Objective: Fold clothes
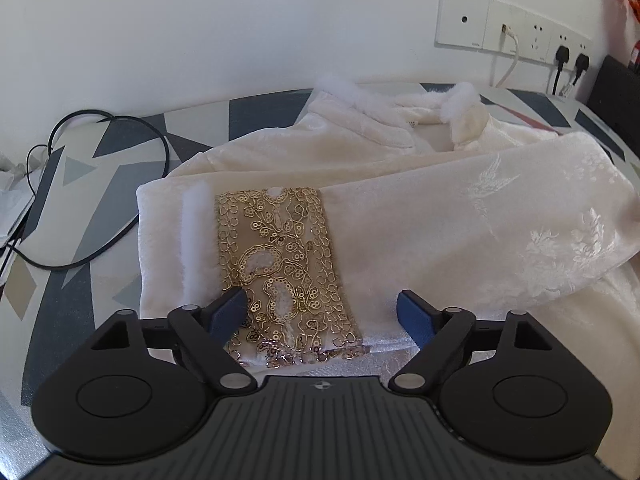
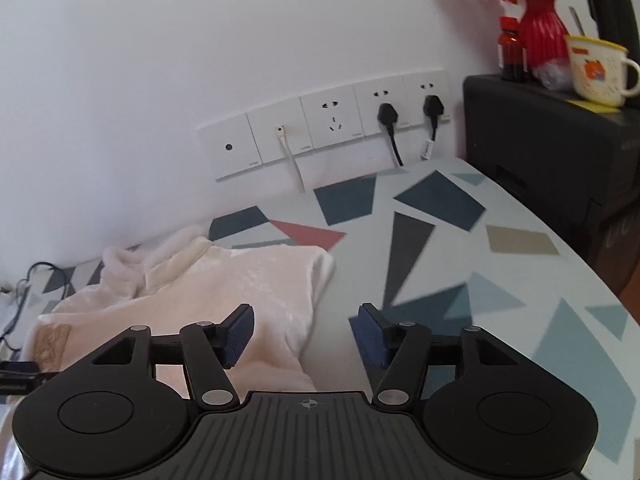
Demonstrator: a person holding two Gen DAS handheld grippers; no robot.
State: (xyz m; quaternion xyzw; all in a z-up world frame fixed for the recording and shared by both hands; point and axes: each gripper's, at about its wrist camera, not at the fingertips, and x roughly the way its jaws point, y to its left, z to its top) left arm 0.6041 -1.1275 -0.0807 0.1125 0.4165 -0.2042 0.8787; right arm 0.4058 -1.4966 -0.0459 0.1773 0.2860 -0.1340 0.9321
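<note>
On the patterned tabletop [image 2: 500, 240] lies the cream jacket [image 1: 360, 168], spread across the surface with its white fluffy collar [image 1: 460, 98] towards the wall, and one sleeve [image 1: 440, 224] is folded across the body, running from the right side over to the left. That sleeve ends in a gold sequined cuff band [image 1: 280, 264] edged by a strip of white fur trim [image 1: 196, 236], and a woven floral pattern shimmers on the fabric further up. Right over that cuff sits the left gripper [image 1: 322, 312], its blue pads [image 1: 230, 310] spread wide, one over the gold band's near corner, the other over plain cream cloth, and nothing is pinched between them. Over at the jacket's shoulder edge we find the right gripper [image 2: 306, 334], jaws standing apart too: its left pad is over the cream fabric, its right pad over bare tabletop, gripping nothing. Moving outward, black cables [image 1: 120, 184] loop on the table to the left of the garment. Behind, a row of white wall sockets [image 2: 332, 128] carries two black plugs [image 2: 388, 114] and a white cable [image 2: 290, 156]. At the far right a black cabinet [image 2: 540, 140] holds a red vase [image 2: 540, 32] of orange flowers, a small dark bottle [image 2: 512, 54] and a cream mug [image 2: 596, 70].
</note>
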